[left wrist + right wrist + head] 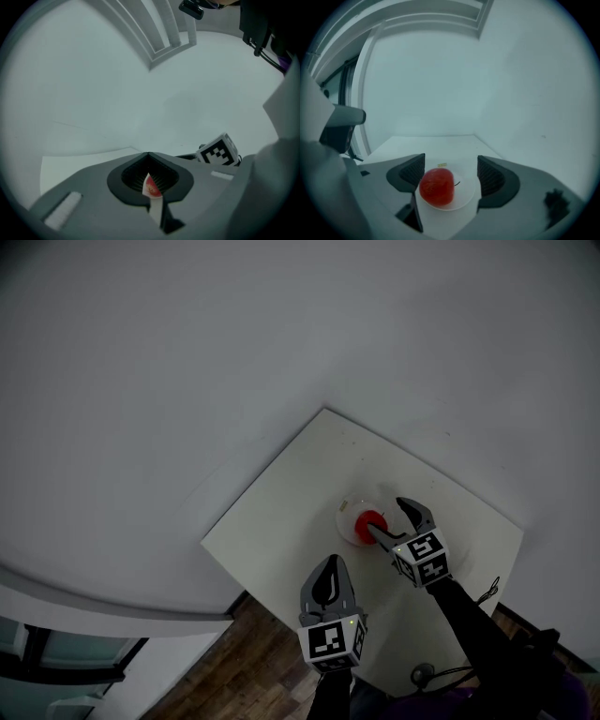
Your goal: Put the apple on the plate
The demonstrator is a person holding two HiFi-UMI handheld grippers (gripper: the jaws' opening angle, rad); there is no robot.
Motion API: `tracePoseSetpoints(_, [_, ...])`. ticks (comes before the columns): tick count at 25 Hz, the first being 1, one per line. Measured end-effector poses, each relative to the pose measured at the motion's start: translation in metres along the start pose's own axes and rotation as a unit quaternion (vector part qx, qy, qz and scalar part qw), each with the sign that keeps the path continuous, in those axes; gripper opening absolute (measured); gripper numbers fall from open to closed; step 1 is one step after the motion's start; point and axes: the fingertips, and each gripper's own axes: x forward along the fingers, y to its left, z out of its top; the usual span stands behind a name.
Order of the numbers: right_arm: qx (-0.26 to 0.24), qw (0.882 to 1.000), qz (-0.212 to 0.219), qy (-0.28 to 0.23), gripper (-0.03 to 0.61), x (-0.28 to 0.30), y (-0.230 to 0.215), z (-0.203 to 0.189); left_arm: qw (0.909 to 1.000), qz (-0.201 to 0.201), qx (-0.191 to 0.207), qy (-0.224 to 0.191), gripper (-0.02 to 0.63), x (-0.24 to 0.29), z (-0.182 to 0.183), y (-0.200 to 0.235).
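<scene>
Apple (pixel 436 186) sits on plate (pixel 467 191) between wide-apart jaws of right tool (pixel 450 174), unheld; left tool (pixel 148 164) closed, empty.

Apple (pixel 436 187) on plate (pixel 465 198), plate on surface (pixel 309 484), both between jaws of right tongs (pixel 385 516); left tongs (pixel 330 564) nearer, to the left.

The left gripper (pixel 330 562) has fingers (pixel 325 585) pressed together, the right gripper (pixel 386 517) fingers spread apart.
</scene>
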Motion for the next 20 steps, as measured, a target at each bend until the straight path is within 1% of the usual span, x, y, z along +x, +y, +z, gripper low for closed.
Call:
tracePoseSetpoints(2, [0.008, 0.999, -0.014, -0.038, 0.345, -0.020, -0.003, 0.019, 1.0000, 0.003, -0.004, 0.002, 0.006, -0.004, -0.001, -0.002])
tracePoseSetpoints(5, [0.031, 0.995, -0.020, -0.089, 0.343, -0.050, 0.000, 0.043, 1.0000, 0.004, -0.006, 0.002, 0.006, -0.011, 0.000, -0.008])
tracePoseSetpoints(6, [0.038, 0.994, -0.027, -0.102, 0.332, -0.061, 0.001, 0.049, 1.0000, 0.004, -0.006, 0.000, 0.006, -0.013, 0.002, -0.011])
tracePoseSetpoints(7, [0.044, 0.992, -0.038, -0.114, 0.280, -0.072, 0.001, 0.055, 1.0000, 0.004, -0.007, -0.001, 0.006, -0.015, 0.004, -0.013])
tracePoseSetpoints(9, [0.050, 0.987, -0.063, -0.135, 0.065, -0.093, 0.001, 0.065, 1.0000, 0.002, -0.009, -0.003, 0.006, -0.019, 0.008, -0.019])
tracePoseSetpoints(10, [0.052, 0.986, -0.071, -0.141, 0.048, -0.101, 0.001, 0.068, 0.9999, 0.001, -0.009, -0.005, 0.006, -0.021, 0.011, -0.023])
tracePoseSetpoints(14, [0.052, 0.985, -0.081, -0.145, 0.012, -0.123, 0.007, 0.072, 0.9999, -0.006, -0.003, -0.016, 0.006, -0.027, 0.019, -0.036])
tracePoseSetpoints(18, [0.043, 0.985, -0.080, -0.146, 0.012, -0.133, 0.014, 0.073, 0.9998, -0.009, -0.003, -0.018, 0.006, -0.034, 0.022, -0.045])
tracePoseSetpoints(20, [0.038, 0.985, -0.080, -0.150, 0.012, -0.136, 0.016, 0.075, 0.9997, -0.010, -0.010, -0.020, 0.006, -0.036, 0.026, -0.048])
